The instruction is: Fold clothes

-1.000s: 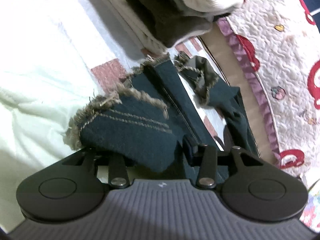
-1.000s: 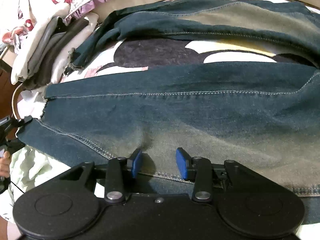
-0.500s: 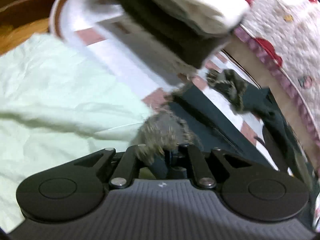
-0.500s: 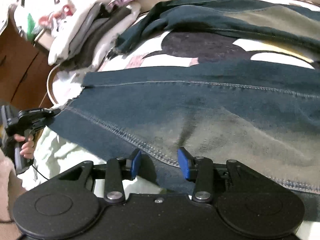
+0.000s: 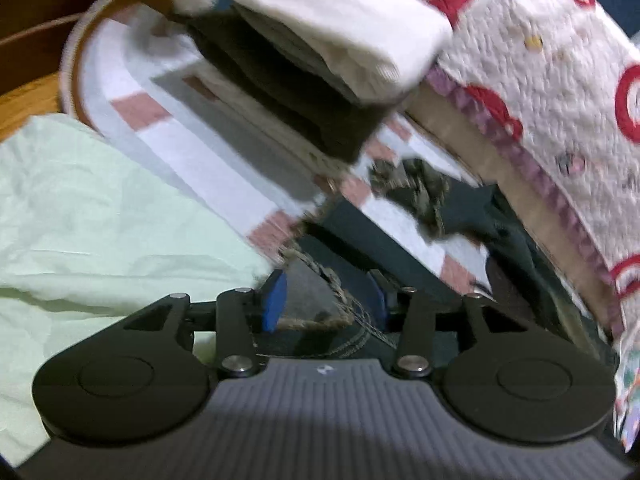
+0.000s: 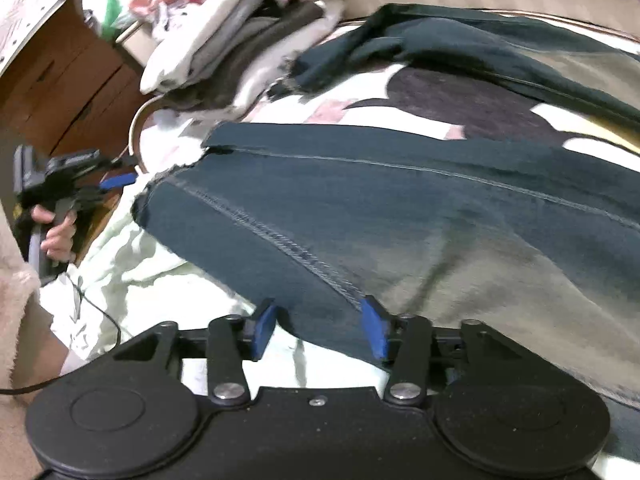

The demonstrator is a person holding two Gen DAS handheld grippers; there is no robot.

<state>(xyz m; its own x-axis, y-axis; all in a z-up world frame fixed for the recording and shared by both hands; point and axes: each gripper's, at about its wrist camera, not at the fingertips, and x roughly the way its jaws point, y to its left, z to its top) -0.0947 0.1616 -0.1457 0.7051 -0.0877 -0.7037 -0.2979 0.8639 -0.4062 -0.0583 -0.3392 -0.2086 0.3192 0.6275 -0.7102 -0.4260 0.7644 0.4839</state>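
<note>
Both tongs had just been opening — the left tongs point(image 5: 326, 300) loose around the frayed hem, the right tongs point(image 6: 320, 330) wide over the jeans point(image 6: 400, 208) on the bed — so regrip squarely before folding.

My bed point(image 6: 420, 92), white cover w/ pink squares: dark jeans point(image 6: 400, 208) spread just ahead of my right hand-held gripper point(image 6: 320, 330), pale green sheet point(image 6: 132, 264) to its left, folded stack point(image 6: 224, 52) beyond.

Passage toward the bed's far corner is blocked by a stack of folded clothes point(image 5: 304, 60). Open room is offered over the pale green sheet point(image 5: 88, 216). The right side is walled by a quilt point(image 5: 560, 92).
</note>
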